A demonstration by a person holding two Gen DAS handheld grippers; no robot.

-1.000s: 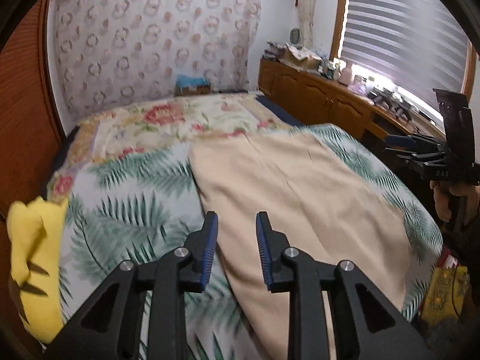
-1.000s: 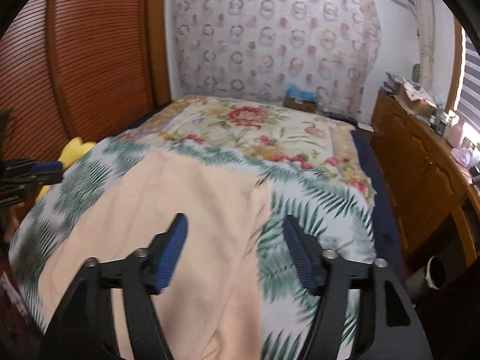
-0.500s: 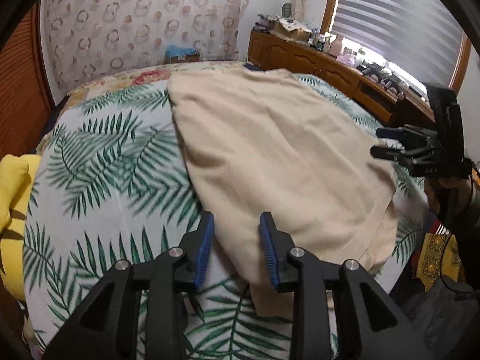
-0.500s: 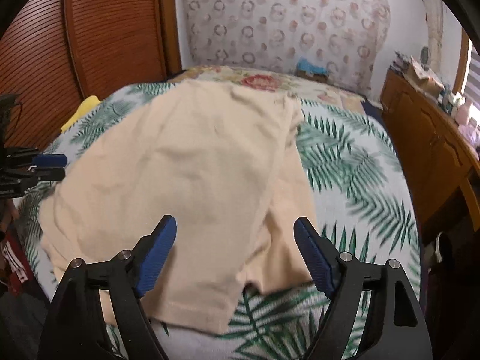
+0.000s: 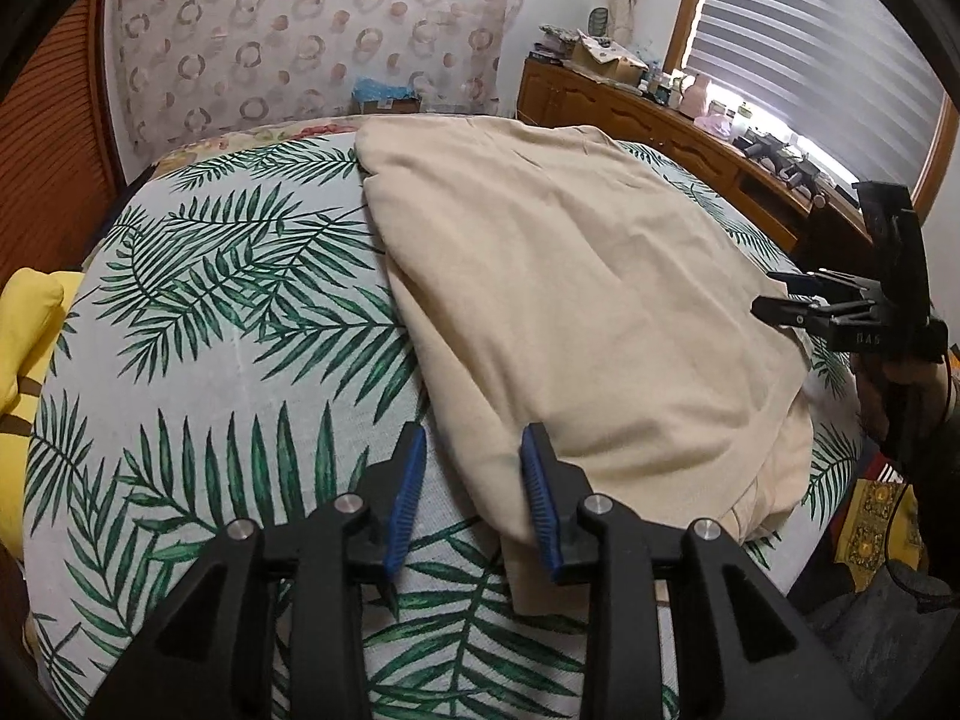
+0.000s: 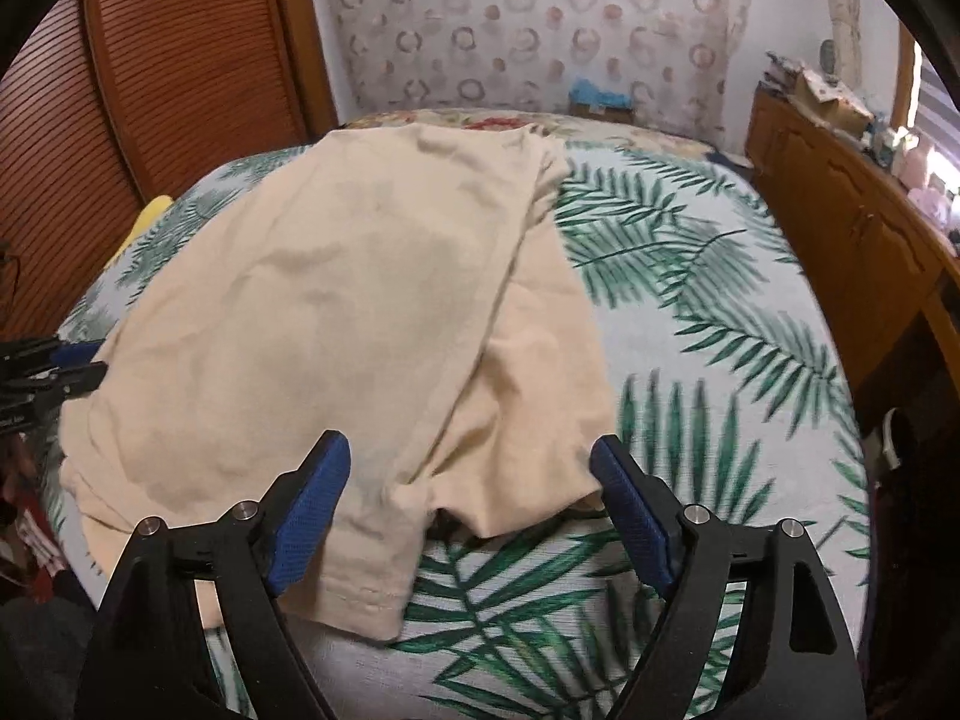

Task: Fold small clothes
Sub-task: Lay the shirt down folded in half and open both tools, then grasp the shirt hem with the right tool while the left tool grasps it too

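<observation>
A beige T-shirt (image 5: 576,300) lies spread on the palm-leaf bedspread (image 5: 240,324); it also shows in the right wrist view (image 6: 360,300), with a sleeve (image 6: 528,396) sticking out toward the near edge. My left gripper (image 5: 473,495) is open and empty, low over the shirt's near left edge. My right gripper (image 6: 471,513) is wide open and empty, just above the shirt's near hem and sleeve. The right gripper also shows in the left wrist view (image 5: 840,312), and the left gripper shows at the left edge of the right wrist view (image 6: 54,369).
A yellow garment (image 5: 27,330) lies at the bed's left side. A wooden dresser (image 6: 852,228) with clutter runs along the right under the window. A floral quilt (image 6: 510,120) and a patterned wall cover are at the far end. A wooden shutter door (image 6: 168,78) stands left.
Both grippers have come down and forward toward the shirt's near edge. The right gripper has opened a little wider. The shirt has not moved.
</observation>
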